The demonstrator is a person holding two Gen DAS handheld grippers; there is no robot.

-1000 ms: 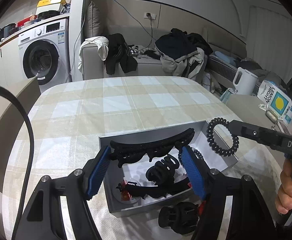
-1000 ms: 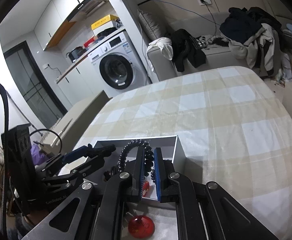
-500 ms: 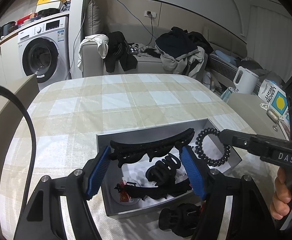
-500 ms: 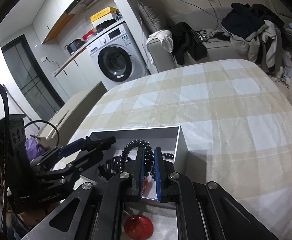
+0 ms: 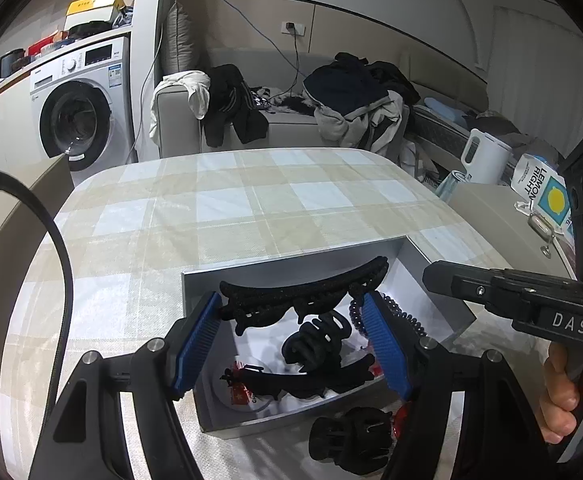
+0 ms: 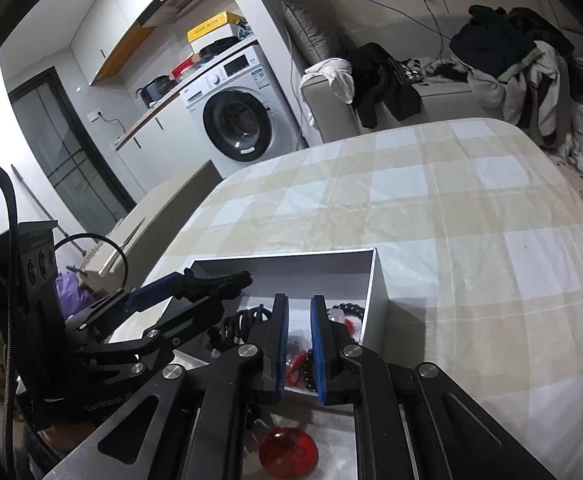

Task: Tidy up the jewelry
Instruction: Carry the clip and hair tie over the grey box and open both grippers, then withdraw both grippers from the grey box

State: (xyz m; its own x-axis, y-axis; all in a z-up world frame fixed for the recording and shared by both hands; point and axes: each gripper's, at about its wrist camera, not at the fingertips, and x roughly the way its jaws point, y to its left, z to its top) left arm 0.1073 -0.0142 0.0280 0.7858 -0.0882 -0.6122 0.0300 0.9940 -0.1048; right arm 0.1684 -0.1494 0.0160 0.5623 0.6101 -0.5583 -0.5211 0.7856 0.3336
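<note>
Left wrist view: left gripper [image 5: 293,340] clenched on a long black claw clip [image 5: 303,294], blue pads [image 5: 197,338] pressing its 2 ends, clip hanging over the open grey box [image 5: 291,270]. Below it in the box, a smaller black clip [image 5: 317,346], a flat black clip [image 5: 303,384] and a red-and-white tag [image 5: 241,394]. Behind the right pad, a black spiral hair tie [image 5: 405,318] lying on the box floor. Nearer than the box, just outside its front wall, 1 more black clip [image 5: 349,440] on the checked cloth [image 5: 251,200]. Off to the right, right gripper's black fingers [image 5: 491,284] reaching over the box's right wall, a hand [image 5: 567,396] on its handle.

Right wrist view: right gripper [image 6: 299,344] with jaws opening, a narrow gap showing, nothing pinched between the pads. Ahead and below, box interior with spiral tie [image 6: 237,322] left of the fingers, dark beads [image 6: 349,308] right of them. Under the gripper, a red disc [image 6: 287,454] on the cloth. Left gripper and its clip to the left.
</note>
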